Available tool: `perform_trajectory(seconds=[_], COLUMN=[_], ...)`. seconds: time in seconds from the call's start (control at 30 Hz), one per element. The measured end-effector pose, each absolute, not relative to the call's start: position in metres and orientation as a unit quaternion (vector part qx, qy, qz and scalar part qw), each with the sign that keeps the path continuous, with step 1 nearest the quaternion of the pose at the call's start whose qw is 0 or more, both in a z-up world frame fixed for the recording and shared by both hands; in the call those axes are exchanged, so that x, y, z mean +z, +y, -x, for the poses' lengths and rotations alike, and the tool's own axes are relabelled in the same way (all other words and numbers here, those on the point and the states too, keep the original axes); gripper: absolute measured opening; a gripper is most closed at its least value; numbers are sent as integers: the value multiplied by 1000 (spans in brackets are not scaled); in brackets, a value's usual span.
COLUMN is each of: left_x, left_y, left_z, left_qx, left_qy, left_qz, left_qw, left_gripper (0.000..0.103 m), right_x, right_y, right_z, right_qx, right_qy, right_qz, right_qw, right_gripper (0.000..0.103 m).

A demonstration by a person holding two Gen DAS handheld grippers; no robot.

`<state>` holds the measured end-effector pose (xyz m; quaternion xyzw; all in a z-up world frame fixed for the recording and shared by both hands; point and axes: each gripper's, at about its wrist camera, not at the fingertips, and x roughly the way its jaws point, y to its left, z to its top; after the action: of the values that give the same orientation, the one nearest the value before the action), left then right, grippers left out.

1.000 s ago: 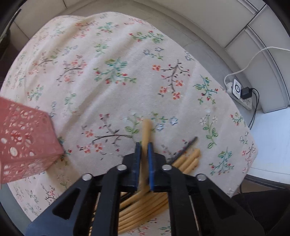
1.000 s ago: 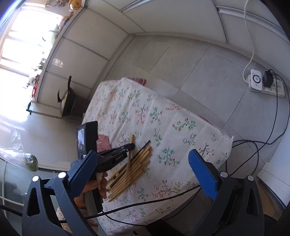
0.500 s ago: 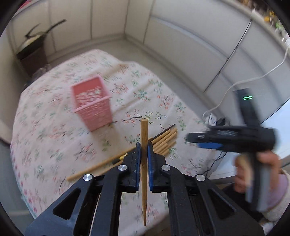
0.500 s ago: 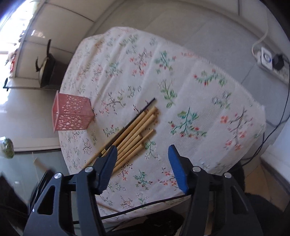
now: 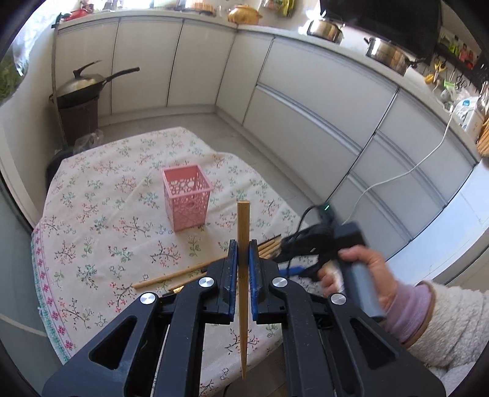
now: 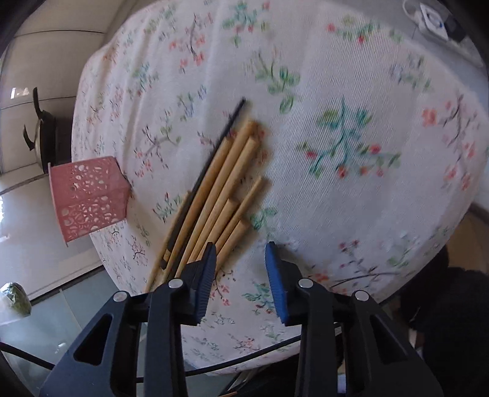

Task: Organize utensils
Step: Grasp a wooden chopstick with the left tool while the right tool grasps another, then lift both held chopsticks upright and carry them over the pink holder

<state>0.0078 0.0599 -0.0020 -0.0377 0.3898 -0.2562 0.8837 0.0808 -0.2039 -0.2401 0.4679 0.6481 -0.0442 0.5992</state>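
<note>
My left gripper (image 5: 241, 247) is shut on one wooden chopstick (image 5: 243, 226), held upright above the table with its blunt end up. The pink perforated basket (image 5: 187, 198) stands beyond it on the floral tablecloth (image 5: 101, 220). Several wooden chopsticks (image 6: 220, 189) and one dark one (image 6: 211, 165) lie bunched on the cloth. My right gripper (image 6: 240, 253) hovers low over the near ends of that pile; its jaws are closing, with nothing pressed between the pads. In the left wrist view, the right gripper (image 5: 293, 268) shows, held by a hand, down over the pile. The basket (image 6: 88, 198) also appears left of the pile.
White kitchen cabinets (image 5: 305, 100) ring the low table. A wok on a stand (image 5: 82, 91) sits at the far left corner. A power strip (image 6: 434, 18) with cables lies on the floor beyond the table. A cable (image 6: 244, 360) hangs below the table's near edge.
The left gripper lifted the chopstick off the pile and tilted up, bringing the basket and cabinets into view. The right gripper dropped toward the pile and its jaws narrowed.
</note>
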Motion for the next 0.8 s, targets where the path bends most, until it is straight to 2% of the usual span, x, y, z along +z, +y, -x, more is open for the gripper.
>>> perform_trajectory(seconds=[0.1, 0.2, 0.5, 0.6, 0.73, 0.8], left_x=[2, 1, 13, 15, 18, 18], left_y=[66, 71, 85, 88, 94, 97], left_z=[-5, -7, -2, -1, 1, 0], left_qx=[-257, -252, -248, -242, -236, -233], left_qy=[381, 383, 363, 359, 351, 350], left_qz=[43, 48, 58, 64, 76, 85], left_qw=[887, 888, 896, 899, 903, 903], left_gripper=[7, 7, 7, 7, 7, 7], right_x=[-236, -232, -229, -228, -230, -225], right_y=[-195, -186, -164, -155, -166, -172], right_z=[-87, -91, -105, -107, -98, -93], right_qx=[-62, -82, -112, -108, -73, -53], right_qy=[647, 659, 650, 640, 615, 600], right_qz=[-449, -407, -375, -351, -378, -382], right_qw=[613, 627, 651, 675, 688, 701], right_gripper=[31, 24, 24, 19, 9, 8])
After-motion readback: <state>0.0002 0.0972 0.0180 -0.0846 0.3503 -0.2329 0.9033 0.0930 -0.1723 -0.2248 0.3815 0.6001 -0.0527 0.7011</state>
